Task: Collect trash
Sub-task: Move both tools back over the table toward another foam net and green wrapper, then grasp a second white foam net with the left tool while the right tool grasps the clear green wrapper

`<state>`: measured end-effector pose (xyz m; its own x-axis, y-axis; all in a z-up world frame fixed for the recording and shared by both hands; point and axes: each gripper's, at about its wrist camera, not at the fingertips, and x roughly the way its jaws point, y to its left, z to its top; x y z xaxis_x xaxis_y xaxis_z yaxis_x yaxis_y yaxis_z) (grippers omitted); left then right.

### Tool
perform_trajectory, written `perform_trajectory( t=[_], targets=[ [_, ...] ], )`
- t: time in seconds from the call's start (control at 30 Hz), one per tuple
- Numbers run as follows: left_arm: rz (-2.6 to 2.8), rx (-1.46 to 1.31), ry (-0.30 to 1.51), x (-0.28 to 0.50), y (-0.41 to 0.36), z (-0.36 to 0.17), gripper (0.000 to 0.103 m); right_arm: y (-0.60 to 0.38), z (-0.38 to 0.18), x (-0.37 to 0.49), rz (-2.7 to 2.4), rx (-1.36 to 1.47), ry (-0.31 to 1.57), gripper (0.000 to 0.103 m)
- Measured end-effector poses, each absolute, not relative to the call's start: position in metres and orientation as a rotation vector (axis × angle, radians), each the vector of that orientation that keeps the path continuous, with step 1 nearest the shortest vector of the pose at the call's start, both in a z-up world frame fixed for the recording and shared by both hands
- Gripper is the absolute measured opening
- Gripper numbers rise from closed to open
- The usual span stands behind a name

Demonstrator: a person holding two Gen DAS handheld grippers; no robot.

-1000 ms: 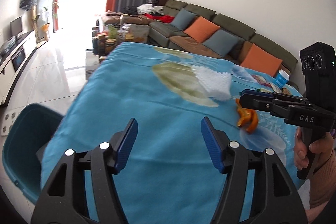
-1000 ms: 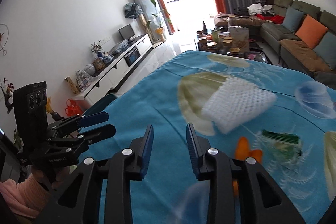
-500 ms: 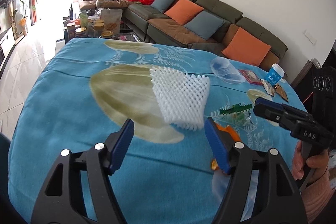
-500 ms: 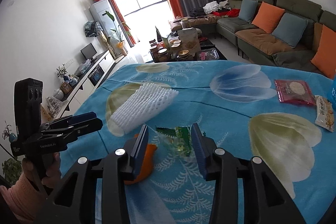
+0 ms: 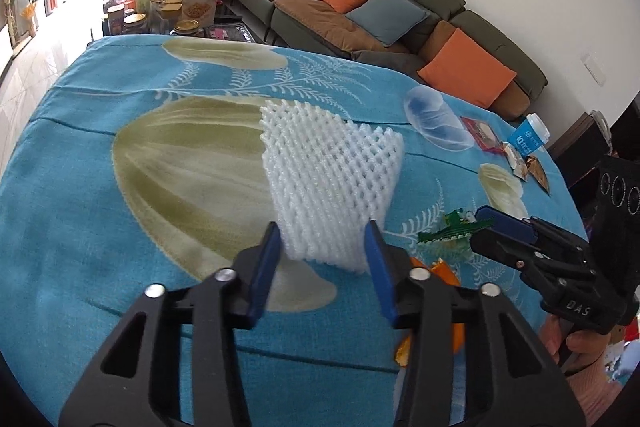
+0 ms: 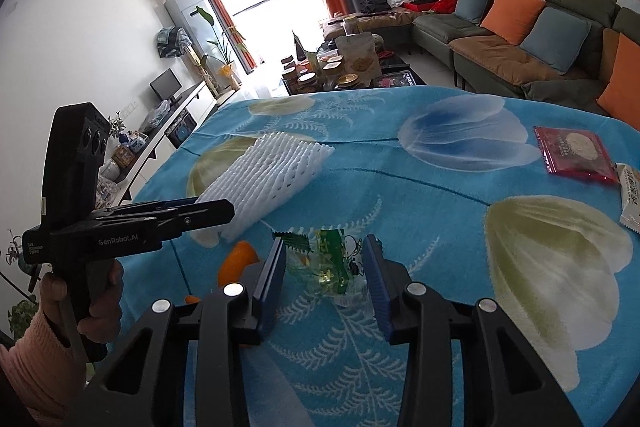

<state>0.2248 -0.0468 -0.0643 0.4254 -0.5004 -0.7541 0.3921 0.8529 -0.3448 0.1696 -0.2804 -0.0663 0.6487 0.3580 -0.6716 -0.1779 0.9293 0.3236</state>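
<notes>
A white foam fruit net [image 5: 332,183] lies on the blue flowered tablecloth [image 5: 100,187]. My left gripper [image 5: 322,243] is open, its blue fingers either side of the net's near end. A crumpled green and clear wrapper [image 6: 326,261] lies between the open fingers of my right gripper [image 6: 325,259]. Orange peel [image 6: 237,261] lies just left of it. In the left wrist view the wrapper [image 5: 448,231] sits at the right gripper's tips [image 5: 490,223], and the peel [image 5: 440,271] is partly hidden. The net also shows in the right wrist view [image 6: 266,173], beside the left gripper [image 6: 212,209].
A red snack packet [image 6: 572,155] and a white packet [image 6: 632,199] lie at the table's right. A blue paper cup [image 5: 528,139] and small wrappers [image 5: 524,163] stand at the far right edge. Jars crowd a coffee table [image 6: 340,75] beyond; a sofa [image 6: 520,35] lines the wall.
Both grippers have moved forward over the table. The left one has closed in around the foam net's near end; the right one now straddles the green wrapper with wider jaws.
</notes>
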Motion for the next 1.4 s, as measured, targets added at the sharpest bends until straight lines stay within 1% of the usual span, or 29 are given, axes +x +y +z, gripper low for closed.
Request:
perform_trajectory(
  t=[0.1,0.13,0.2,0.3,0.67,1.0,1.4],
  targets=[
    [-0.559,-0.121,0.983,0.224,-0.047,-0.065,0.028,-0.279,-0.068,0.168,0.314,0.237,0.811,0.021],
    [-0.560,-0.122,0.982,0.223,-0.047,-0.065,0.027,-0.280,-0.068,0.169,0.316,0.238,0.809,0.019],
    [-0.562,-0.127,0.978,0.221,-0.046,-0.064,0.019,-0.281,-0.068,0.169,0.319,0.241,0.805,0.012],
    [-0.564,-0.128,0.960,0.216,-0.043,-0.060,0.016,-0.281,-0.064,0.166,0.313,0.235,0.789,0.011],
    [-0.571,-0.120,0.881,0.181,-0.023,-0.042,0.015,-0.281,-0.053,0.155,0.321,0.268,0.742,0.011],
    [-0.570,-0.156,0.808,0.141,0.012,-0.027,0.015,-0.278,-0.043,0.138,0.351,0.301,0.696,0.011],
    [-0.567,-0.186,0.768,0.100,0.044,-0.024,0.015,-0.254,-0.035,0.119,0.433,0.335,0.665,0.011]
  ],
)
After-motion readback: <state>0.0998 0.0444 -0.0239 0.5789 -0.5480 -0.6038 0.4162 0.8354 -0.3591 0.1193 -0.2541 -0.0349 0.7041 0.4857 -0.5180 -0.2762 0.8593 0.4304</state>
